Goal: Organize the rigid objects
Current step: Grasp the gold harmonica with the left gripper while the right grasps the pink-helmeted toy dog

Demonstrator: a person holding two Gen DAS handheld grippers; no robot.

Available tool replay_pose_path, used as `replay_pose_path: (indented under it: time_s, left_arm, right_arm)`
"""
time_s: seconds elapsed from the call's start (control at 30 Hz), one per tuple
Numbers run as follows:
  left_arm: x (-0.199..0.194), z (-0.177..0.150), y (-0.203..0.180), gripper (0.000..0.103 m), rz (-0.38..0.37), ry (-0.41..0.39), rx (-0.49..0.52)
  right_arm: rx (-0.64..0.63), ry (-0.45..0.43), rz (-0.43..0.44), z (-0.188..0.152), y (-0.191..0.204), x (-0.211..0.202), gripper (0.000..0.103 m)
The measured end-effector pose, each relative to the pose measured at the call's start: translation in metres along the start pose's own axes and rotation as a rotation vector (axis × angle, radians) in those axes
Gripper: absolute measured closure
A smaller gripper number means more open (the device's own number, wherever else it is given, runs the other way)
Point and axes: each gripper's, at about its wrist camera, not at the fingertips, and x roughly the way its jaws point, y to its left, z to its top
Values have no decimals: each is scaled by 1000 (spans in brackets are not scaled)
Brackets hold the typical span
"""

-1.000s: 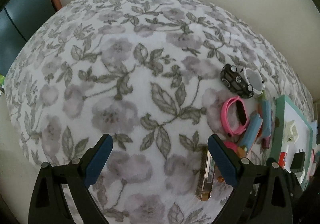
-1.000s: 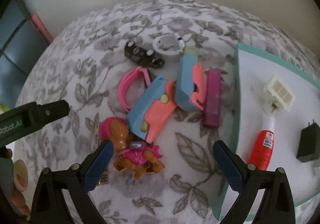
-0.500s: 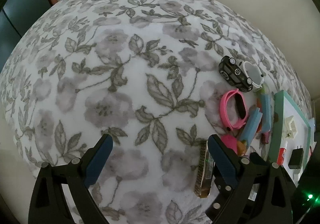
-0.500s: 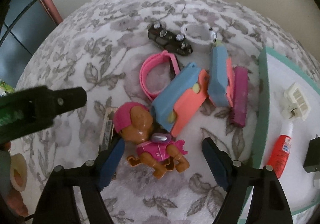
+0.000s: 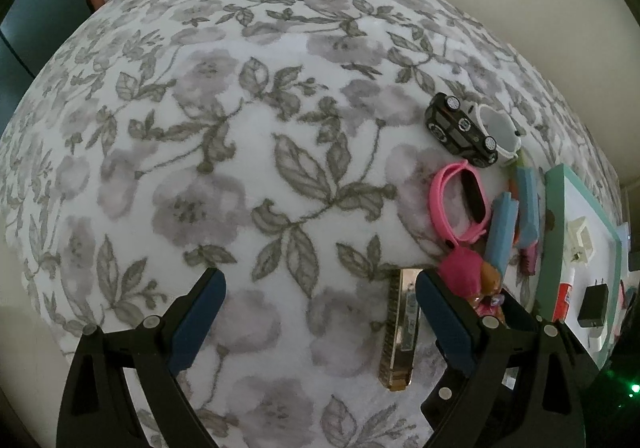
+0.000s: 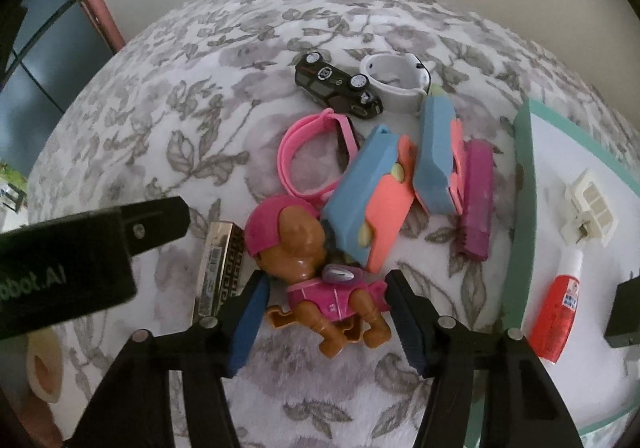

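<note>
A brown puppy figure with a pink cap and suit (image 6: 316, 268) lies on the floral cloth. My right gripper (image 6: 326, 306) is open, its fingers on either side of the figure's body, not touching it. Beyond it lie two blue-and-orange blocks (image 6: 368, 204), a pink watch band (image 6: 308, 156), a purple comb (image 6: 476, 200), a black toy car (image 6: 336, 86) and a white ring (image 6: 396, 82). My left gripper (image 5: 320, 312) is open and empty over bare cloth, left of a harmonica (image 5: 402, 328). The figure also shows in the left wrist view (image 5: 468, 276).
A white tray with a teal rim (image 6: 520, 208) stands at the right, holding a red glue bottle (image 6: 560, 312), a white plug part (image 6: 588, 208) and a black adapter (image 6: 624, 316). The left gripper's body (image 6: 80, 260) sits close on the left. The wall is behind.
My right gripper has moved down and in over the puppy figure, and its fingers have narrowed around it. My left gripper has shifted slightly, still open.
</note>
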Motion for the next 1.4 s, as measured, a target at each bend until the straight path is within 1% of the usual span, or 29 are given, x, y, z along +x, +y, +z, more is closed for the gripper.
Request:
replay_pose_path:
  time_s: [0.2, 0.33, 0.47, 0.6, 0.77, 0.87, 0.97, 1.03, 1.07, 1.13, 1.17, 1.23, 1.27, 1.3, 1.33, 1.4]
  left_arm:
    - [8, -3, -7, 7, -19, 29, 16]
    - [12, -7, -14, 7, -14, 46, 39]
    - [23, -11, -17, 7, -2, 92, 39]
    - [32, -15, -18, 7, -7, 117, 37]
    - [37, -18, -22, 7, 21, 112, 49]
    - [40, -22, -30, 7, 51, 106, 74]
    - [40, -30, -41, 15, 64, 96, 88]
    - [37, -31, -43, 25, 68, 88, 96]
    - [36, -33, -45, 27, 66, 85, 104]
    - [33, -34, -50, 39, 67, 78, 122]
    - [32, -35, -53, 43, 61, 76, 134]
    - [29, -36, -58, 59, 47, 74, 150]
    - [27, -37, -61, 62, 39, 75, 157]
    - [27, -37, -64, 67, 35, 75, 164]
    - [26, -38, -67, 71, 31, 75, 171]
    - [26, -40, -72, 73, 31, 71, 180]
  right_arm:
    - [20, 21, 7, -7, -9, -4, 41]
    - [51, 36, 13, -13, -16, -8, 41]
    - [71, 49, 12, -18, -21, -11, 41]
    - [89, 57, 15, -21, -26, -12, 41]
    - [69, 67, -9, -27, -23, -14, 41]
    - [62, 71, -17, -27, -21, -12, 41]
    - [56, 75, -24, -26, -18, -10, 41]
    - [52, 77, -32, -26, -17, -10, 40]
    - [51, 78, -32, -25, -16, -9, 41]
    - [51, 81, -32, -25, -16, -9, 41]
    - [50, 83, -31, -25, -17, -9, 41]
    - [51, 87, -33, -24, -17, -9, 41]
    - [52, 89, -32, -24, -17, -10, 41]
    - [53, 91, -30, -25, -19, -12, 42]
    - [55, 93, -27, -25, -19, -12, 42]
    - [56, 98, -25, -25, -19, -12, 42]
